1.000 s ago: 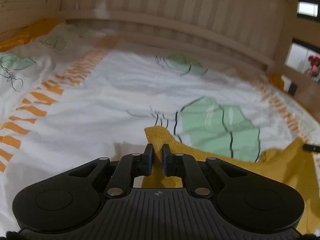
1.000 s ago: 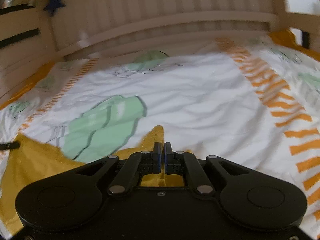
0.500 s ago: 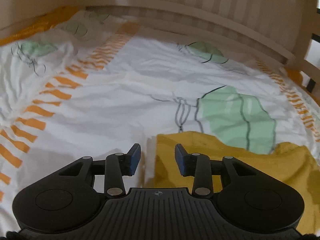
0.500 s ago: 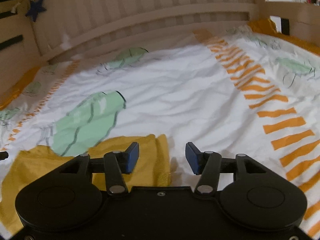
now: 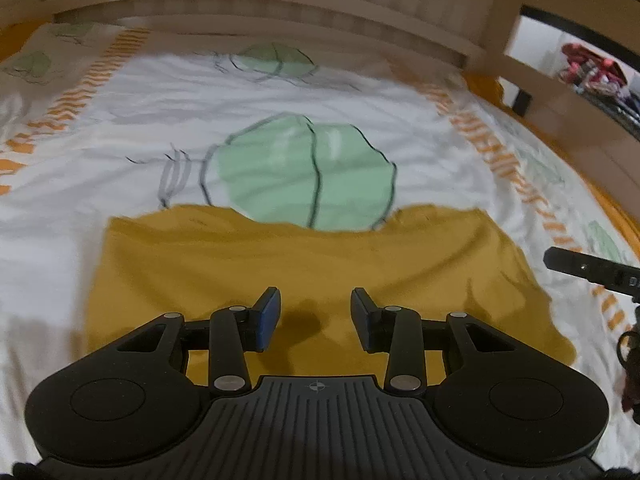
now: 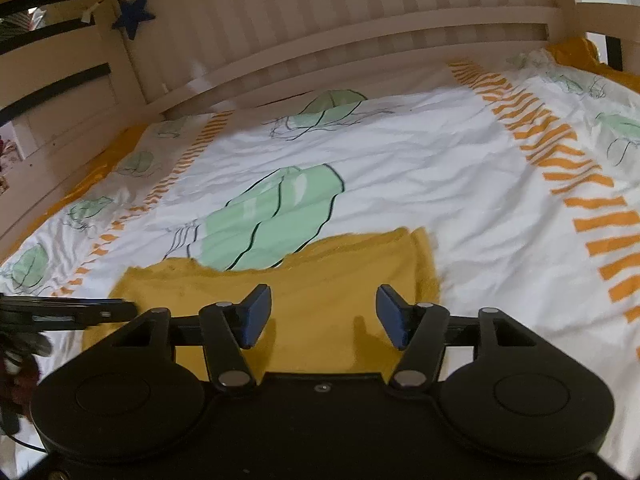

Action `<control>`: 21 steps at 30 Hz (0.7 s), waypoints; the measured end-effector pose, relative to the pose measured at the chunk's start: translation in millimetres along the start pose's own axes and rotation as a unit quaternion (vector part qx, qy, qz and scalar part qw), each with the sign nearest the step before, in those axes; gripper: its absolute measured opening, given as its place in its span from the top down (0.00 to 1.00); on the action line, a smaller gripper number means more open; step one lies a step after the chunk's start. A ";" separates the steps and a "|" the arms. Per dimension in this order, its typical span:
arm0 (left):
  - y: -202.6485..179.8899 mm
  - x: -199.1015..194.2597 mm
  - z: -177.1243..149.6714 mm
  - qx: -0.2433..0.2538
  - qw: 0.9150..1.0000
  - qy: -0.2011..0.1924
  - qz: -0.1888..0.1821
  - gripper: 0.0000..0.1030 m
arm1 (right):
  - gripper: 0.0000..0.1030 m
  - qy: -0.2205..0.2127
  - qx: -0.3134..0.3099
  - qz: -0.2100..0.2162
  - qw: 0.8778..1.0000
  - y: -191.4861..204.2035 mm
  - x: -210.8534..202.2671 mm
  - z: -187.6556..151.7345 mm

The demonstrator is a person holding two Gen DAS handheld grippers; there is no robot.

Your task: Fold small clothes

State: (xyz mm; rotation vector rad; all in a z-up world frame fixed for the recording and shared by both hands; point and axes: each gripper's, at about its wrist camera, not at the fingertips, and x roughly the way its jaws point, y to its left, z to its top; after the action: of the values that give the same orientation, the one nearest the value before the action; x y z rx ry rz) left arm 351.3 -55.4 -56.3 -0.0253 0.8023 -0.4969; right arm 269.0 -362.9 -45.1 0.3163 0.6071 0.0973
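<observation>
A mustard-yellow small garment [image 5: 304, 264] lies spread flat on the white bed cover, its far edge across the green cactus print. It also shows in the right wrist view [image 6: 320, 280]. My left gripper [image 5: 315, 314] is open and empty, hovering over the garment's near middle. My right gripper [image 6: 322, 312] is open and empty, above the garment's right part, near its right edge. The right gripper's tip shows in the left wrist view [image 5: 592, 270]. The left gripper's tip shows in the right wrist view [image 6: 68, 312].
The bed cover [image 6: 440, 168] is white with green cactus prints and orange dashed stripes [image 6: 580, 184]. A slatted wooden headboard [image 6: 320, 20] closes the far side. A blue star [image 6: 134, 14] hangs at the far left. A rail [image 5: 560, 92] runs along the right.
Both grippers let go of the garment's corners and opened. The garment dropped flat on the bed. Both grippers pulled back over it.
</observation>
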 end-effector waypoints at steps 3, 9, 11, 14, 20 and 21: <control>-4.4 19.6 -7.5 -0.005 1.000 0.026 0.004 0.64 | 0.38 0.008 0.000 0.002 1.000 1.9 1.7 -7.0; -6.6 31.8 -21.6 0.008 0.999 0.043 0.015 0.62 | 0.37 0.025 0.016 0.002 1.000 -1.2 7.3 -17.4; -6.1 33.9 -18.7 0.002 0.999 0.046 0.017 0.61 | 0.37 0.029 0.023 0.002 0.999 -2.2 9.0 -19.6; -8.4 33.2 -14.4 -0.006 0.999 0.047 0.023 0.61 | 0.37 0.031 0.029 0.006 0.999 -1.9 7.8 -21.4; -18.0 8.2 0.1 0.024 0.999 0.001 0.021 0.61 | 0.32 0.020 0.035 0.014 0.999 -2.0 2.1 -16.2; -17.1 9.0 5.2 0.023 1.000 0.002 0.020 0.61 | 0.32 0.019 0.036 0.015 0.999 -2.0 2.0 -15.6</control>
State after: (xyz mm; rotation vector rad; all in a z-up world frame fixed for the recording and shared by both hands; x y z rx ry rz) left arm 353.1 -75.4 -55.3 0.0342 0.7935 -0.4785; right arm 261.7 -360.3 -58.9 0.3947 0.6446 0.1112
